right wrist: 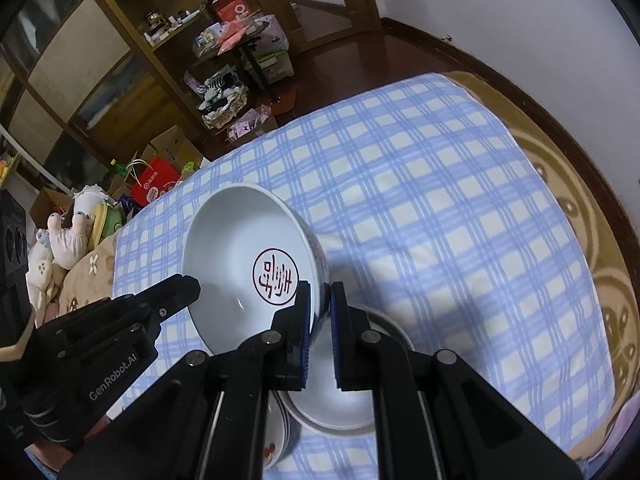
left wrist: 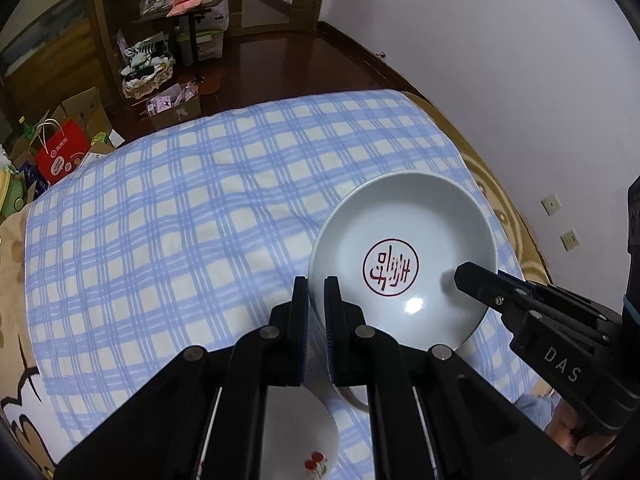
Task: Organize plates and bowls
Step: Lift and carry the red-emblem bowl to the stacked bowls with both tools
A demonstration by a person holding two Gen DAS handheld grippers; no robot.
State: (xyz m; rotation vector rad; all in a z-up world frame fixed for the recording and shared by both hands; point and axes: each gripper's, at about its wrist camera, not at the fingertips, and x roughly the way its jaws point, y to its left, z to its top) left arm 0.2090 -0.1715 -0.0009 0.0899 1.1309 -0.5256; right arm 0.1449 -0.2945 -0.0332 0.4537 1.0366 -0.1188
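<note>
**Two grippers pinch one bowl above the bed**

Black linkage arms fill the bottom of both wrist views and hide much of what lies below them. Between the fingers of the left gripper sits the near-left rim of a white bowl with a red round seal printed inside; the blue pads are clenched on that rim. From the other side the right gripper is closed on the opposite rim of the same bowl, one pad inside, one outside. The bowl is tilted, its mouth turned toward both cameras, held over a blue checked bedspread.

Under the left gripper, a white plate with a small red flower shows only in part, cut off by the arms. Under the right gripper lies a stack of white dishes; how many there are is hard to make out, since the fingers cover the middle. A second stack with a red motif peeps out just left of it, mostly hidden.

Past the bed's far edge stand a red paper bag and a wooden shelf with blurred clutter.
</note>
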